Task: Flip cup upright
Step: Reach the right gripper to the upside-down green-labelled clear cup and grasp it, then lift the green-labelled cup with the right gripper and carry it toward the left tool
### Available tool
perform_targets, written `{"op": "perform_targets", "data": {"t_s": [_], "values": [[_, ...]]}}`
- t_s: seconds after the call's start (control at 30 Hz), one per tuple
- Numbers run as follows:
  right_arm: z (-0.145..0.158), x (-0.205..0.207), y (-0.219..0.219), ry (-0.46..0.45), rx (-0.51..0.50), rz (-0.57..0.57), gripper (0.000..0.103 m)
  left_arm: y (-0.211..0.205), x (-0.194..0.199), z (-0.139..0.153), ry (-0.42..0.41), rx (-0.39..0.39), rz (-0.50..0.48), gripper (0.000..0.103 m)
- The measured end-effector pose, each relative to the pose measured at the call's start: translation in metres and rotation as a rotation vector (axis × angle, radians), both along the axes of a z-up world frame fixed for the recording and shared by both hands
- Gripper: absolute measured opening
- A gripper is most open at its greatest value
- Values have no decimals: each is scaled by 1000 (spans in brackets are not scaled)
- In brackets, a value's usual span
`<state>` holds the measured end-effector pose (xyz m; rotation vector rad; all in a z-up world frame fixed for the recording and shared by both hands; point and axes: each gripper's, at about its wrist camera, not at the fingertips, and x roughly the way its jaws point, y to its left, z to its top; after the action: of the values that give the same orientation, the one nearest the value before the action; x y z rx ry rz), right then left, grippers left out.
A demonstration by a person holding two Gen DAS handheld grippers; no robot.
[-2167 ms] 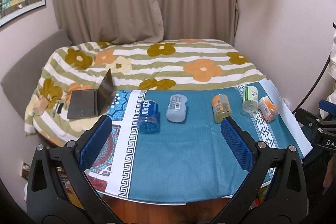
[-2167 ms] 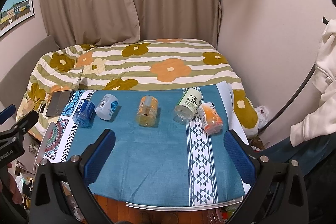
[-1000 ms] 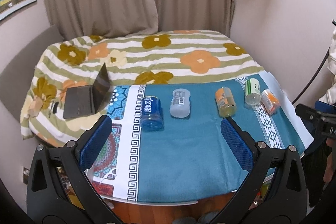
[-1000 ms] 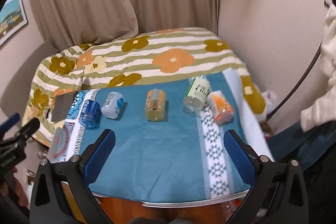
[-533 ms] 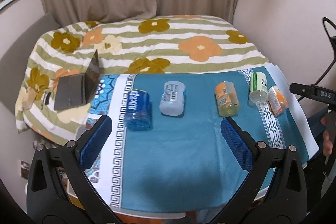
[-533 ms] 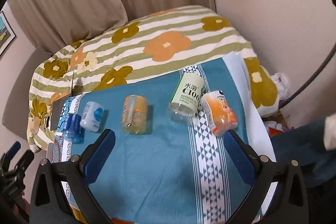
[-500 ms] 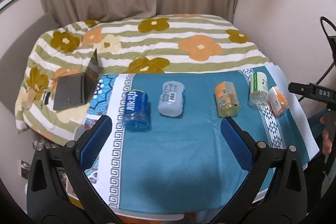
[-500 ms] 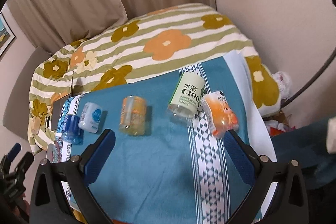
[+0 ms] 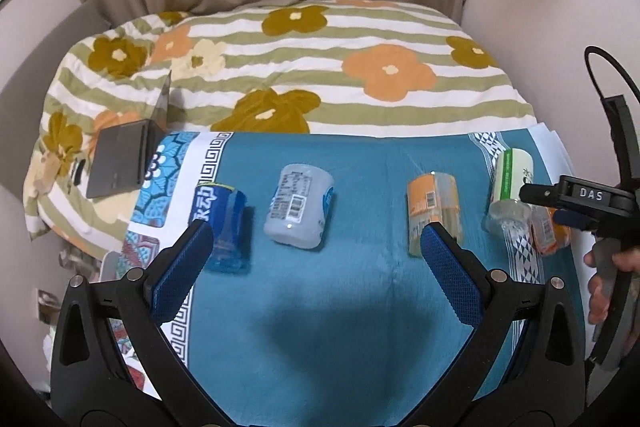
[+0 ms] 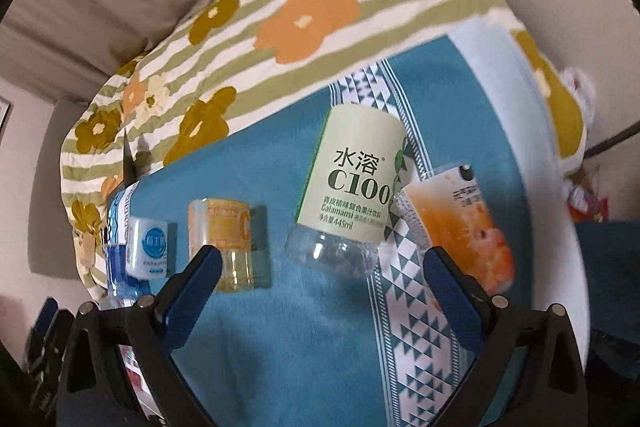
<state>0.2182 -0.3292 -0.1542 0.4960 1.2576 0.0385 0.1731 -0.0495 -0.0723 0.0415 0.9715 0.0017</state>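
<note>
Several cut-bottle cups lie on their sides in a row on the teal cloth [image 9: 320, 307]: a blue one [image 9: 224, 223], a white one [image 9: 300, 205], an orange-labelled one [image 9: 434, 211], a green-white C100 one [image 10: 352, 187] and an orange one [image 10: 460, 223]. My left gripper [image 9: 316, 239] is open and empty above the cloth, in front of the blue and white cups. My right gripper [image 10: 320, 267] is open and empty, close above the C100 cup [image 9: 510, 187]; it also shows at the right edge of the left wrist view [image 9: 580, 199].
A flower-striped quilt [image 9: 300, 67] covers the bed behind the table. A dark laptop [image 9: 128, 151] lies half open on it at the left. Curtains and walls stand behind. The cloth's white patterned border [image 10: 416, 327] runs under the right cups.
My right gripper has moved forward and down toward the C100 and orange cups, which now look much larger. My left gripper has edged closer to the cups. No cup has moved.
</note>
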Motion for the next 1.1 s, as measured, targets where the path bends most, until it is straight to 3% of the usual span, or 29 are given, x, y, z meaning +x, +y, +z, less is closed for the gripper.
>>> {"op": "perform_targets", "data": {"t_s": [0.4,0.47,0.6,0.73,1.1], "values": [[-28,34,-4,114,-40,-83,99,-3,27,-16,58,12,2,103],[-30,37,-3,121,-57,-74,89,-4,31,-19,68,13,-3,103],[-37,40,0,138,-74,-68,86,-5,35,-24,81,10,-17,103],[-36,40,3,132,-116,-47,62,-6,37,-26,83,4,-29,103],[-25,37,10,94,-146,-35,61,-1,31,-21,74,10,-37,103]]}}
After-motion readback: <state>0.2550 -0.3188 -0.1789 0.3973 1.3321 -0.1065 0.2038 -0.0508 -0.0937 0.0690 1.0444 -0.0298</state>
